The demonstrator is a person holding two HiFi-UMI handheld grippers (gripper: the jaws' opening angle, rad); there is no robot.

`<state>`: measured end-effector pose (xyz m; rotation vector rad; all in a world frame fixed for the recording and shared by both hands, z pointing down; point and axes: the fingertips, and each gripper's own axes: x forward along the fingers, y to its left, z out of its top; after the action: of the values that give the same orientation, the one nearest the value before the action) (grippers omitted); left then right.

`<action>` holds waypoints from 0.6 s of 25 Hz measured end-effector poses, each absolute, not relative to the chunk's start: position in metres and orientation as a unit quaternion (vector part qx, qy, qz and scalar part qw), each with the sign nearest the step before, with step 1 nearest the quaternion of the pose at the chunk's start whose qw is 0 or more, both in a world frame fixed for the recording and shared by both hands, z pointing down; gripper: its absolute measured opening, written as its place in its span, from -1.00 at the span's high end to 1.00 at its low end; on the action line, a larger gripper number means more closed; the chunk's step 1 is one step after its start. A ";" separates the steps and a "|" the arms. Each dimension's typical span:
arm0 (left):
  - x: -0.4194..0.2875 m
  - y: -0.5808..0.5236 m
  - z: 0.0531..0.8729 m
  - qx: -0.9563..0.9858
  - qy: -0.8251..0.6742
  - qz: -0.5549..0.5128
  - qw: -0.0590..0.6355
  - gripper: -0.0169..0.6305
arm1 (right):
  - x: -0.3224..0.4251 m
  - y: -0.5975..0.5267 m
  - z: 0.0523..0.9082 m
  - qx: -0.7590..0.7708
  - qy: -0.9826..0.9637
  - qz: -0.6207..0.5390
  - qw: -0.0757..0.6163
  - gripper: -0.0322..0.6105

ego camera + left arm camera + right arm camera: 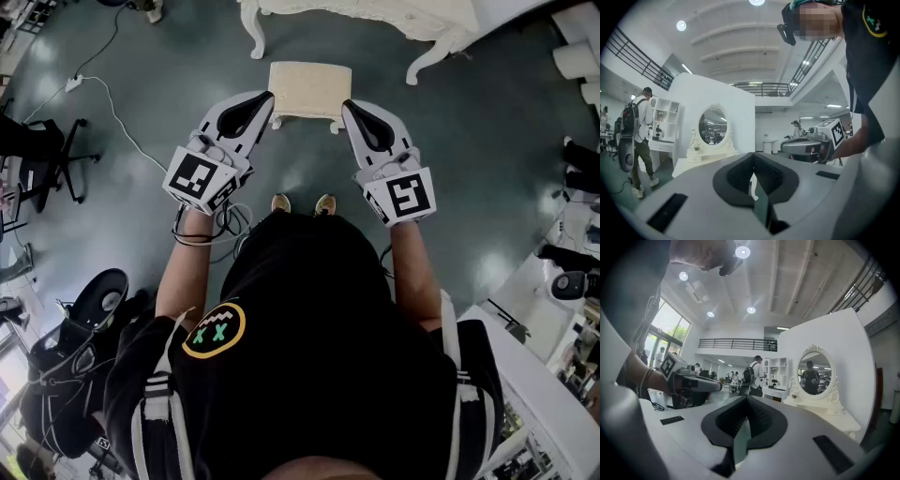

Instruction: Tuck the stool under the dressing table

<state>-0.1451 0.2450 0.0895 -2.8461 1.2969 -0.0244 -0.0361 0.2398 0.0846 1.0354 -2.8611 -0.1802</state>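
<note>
Nearest to the person are the two grey-and-white grippers. The left gripper (265, 97) and the right gripper (349, 105) both have their jaws pressed together, with nothing between them. Each gripper view looks level across the room, so I judge that they hang above the stool and do not touch it.

Just past the two shoe tips (280, 202), the one cream rectangular padded stool (309, 86) stands on the grey floor (169, 75). It is in front of the one white carved dressing table (375, 14) and not yet under it. Two of the table's curved legs show, the left leg (253, 37) and the right leg (422, 64), and it carries one oval mirror (712, 126).

The closed tips could slide on the soft seat. A crooked push may drive a stool corner against a table leg, and a push placed high may tip the stool.
</note>
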 end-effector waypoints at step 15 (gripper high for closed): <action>-0.146 0.244 0.091 -0.911 0.412 -0.009 0.005 0.89 | -0.039 0.240 0.088 0.332 -0.940 -0.051 0.053 0.84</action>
<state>-0.1460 0.2442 0.0910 -2.8541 1.2895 -0.0296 -0.0388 0.2404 0.0883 1.0106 -2.8579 -0.1564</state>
